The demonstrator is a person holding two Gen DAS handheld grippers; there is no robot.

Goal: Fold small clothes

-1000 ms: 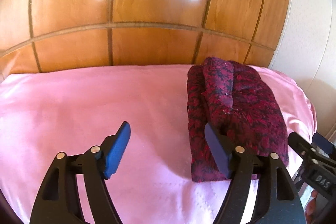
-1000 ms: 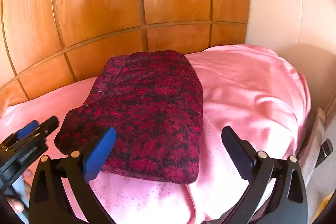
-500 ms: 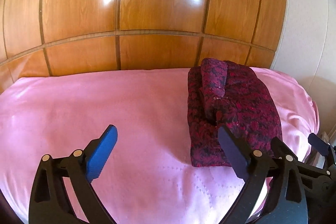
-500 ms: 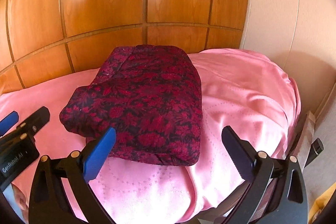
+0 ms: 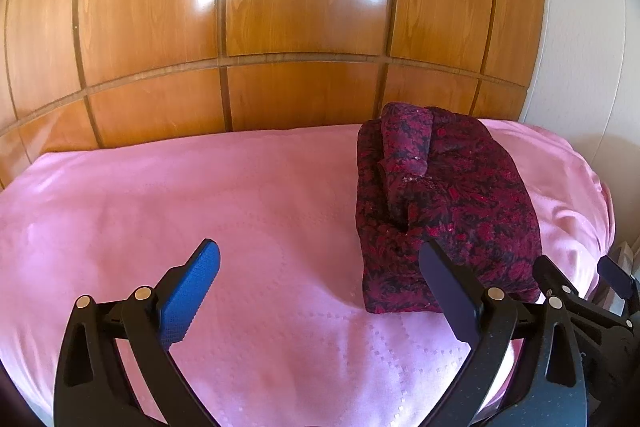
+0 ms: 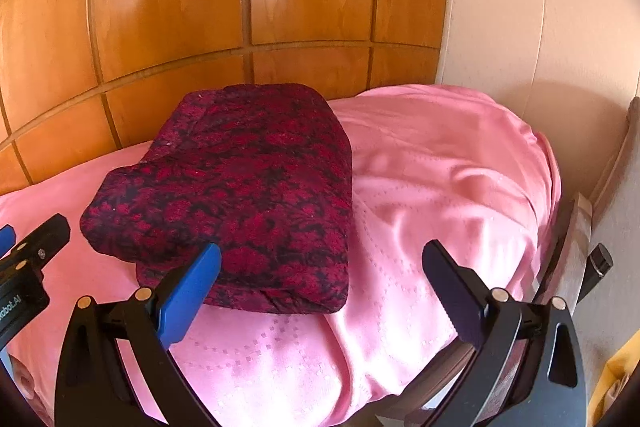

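A dark red and black patterned garment (image 5: 448,203) lies folded into a thick rectangle on the pink cloth (image 5: 200,195), toward its right end. It also shows in the right wrist view (image 6: 240,187). My left gripper (image 5: 320,267) is open and empty, held above the cloth in front and left of the garment. My right gripper (image 6: 320,267) is open and empty, in front of the garment's near right corner. The right gripper shows at the lower right of the left wrist view (image 5: 580,287).
A wooden panelled wall (image 5: 280,27) stands right behind the cloth-covered surface. A cream wall (image 6: 540,27) is at the right. The pink cloth (image 6: 460,187) drapes over the right end, with a chair or frame part (image 6: 600,259) beside it.
Both grippers have pulled back and up from the folded garment. The left gripper's jaws have opened wider. The garment lies still.
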